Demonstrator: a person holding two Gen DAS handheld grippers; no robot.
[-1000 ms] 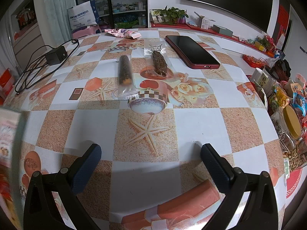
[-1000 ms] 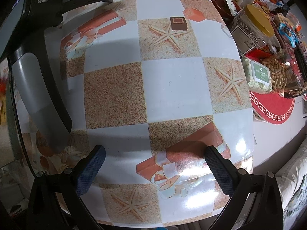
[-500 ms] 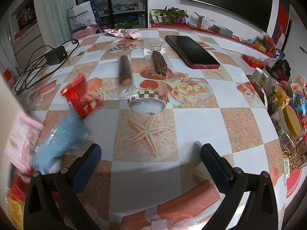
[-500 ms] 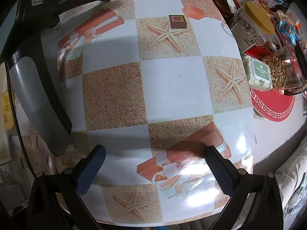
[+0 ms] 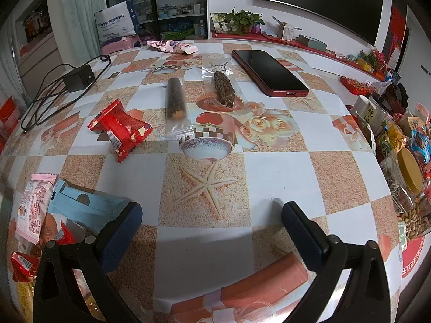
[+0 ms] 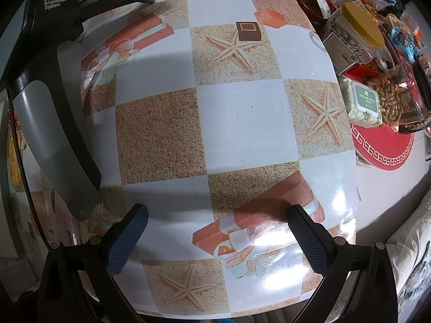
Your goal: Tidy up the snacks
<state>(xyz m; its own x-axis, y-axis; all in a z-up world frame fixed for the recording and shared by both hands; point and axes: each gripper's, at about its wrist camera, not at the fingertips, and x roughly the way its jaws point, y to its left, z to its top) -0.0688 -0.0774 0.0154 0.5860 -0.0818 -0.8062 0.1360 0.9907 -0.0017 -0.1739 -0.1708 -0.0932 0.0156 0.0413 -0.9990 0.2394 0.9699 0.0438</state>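
Snack packets lie scattered on the patterned table (image 5: pixel 272 177). A red packet (image 5: pixel 120 129) rests left of centre. At the near left lie a light blue pouch (image 5: pixel 86 207), a pink packet (image 5: pixel 33 207) and small red wrappers (image 5: pixel 21 265). Two clear-wrapped dark bars (image 5: pixel 176 101) (image 5: pixel 223 91) lie further back. My left gripper (image 5: pixel 211 226) is open above the near table, holding nothing, its left finger over the blue pouch's edge. In the right wrist view my right gripper (image 6: pixel 216 231) is open and empty over the table's near edge, beside the left gripper's body (image 6: pixel 51 113).
A red-cased phone (image 5: pixel 269 72) and a black charger with cable (image 5: pixel 78 78) lie at the back. Jars, nuts and packets crowd the table's right side (image 5: pixel 404 167); a yellow-lidded jar (image 6: pixel 355 35) and wipes pack (image 6: pixel 362 102) stand there on a red mat (image 6: pixel 382 145).
Snack packets came tumbling in from the left and now lie still: the red packet left of centre, the blue pouch and pink packet at near left. Both grippers stayed open and in place.
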